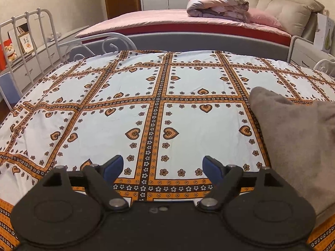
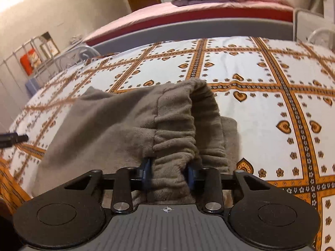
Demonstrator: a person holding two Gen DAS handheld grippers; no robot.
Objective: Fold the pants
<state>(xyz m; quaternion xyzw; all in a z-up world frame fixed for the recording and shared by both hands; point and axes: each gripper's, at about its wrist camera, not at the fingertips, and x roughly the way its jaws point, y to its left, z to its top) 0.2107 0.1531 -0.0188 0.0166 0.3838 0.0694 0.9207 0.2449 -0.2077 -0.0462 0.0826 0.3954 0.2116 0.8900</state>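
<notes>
Pants [image 2: 129,125]: grey, bunched on the patterned bedsheet [image 1: 104,115], waistband nearest the right gripper.
Right gripper [image 2: 168,172]: clamped on the waistband.
Left gripper [image 1: 162,166]: wide apart, empty, pants off to its right.

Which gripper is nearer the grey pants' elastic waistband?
Right. The right gripper has the pants waistband bunched between its fingers. The left gripper is open over bare bedsheet, the pants off to its side.

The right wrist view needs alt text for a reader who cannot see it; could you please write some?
The right gripper pinches the elastic waistband of bunched grey-brown pants lying on a white bedspread with orange heart-and-flower bands.
</notes>
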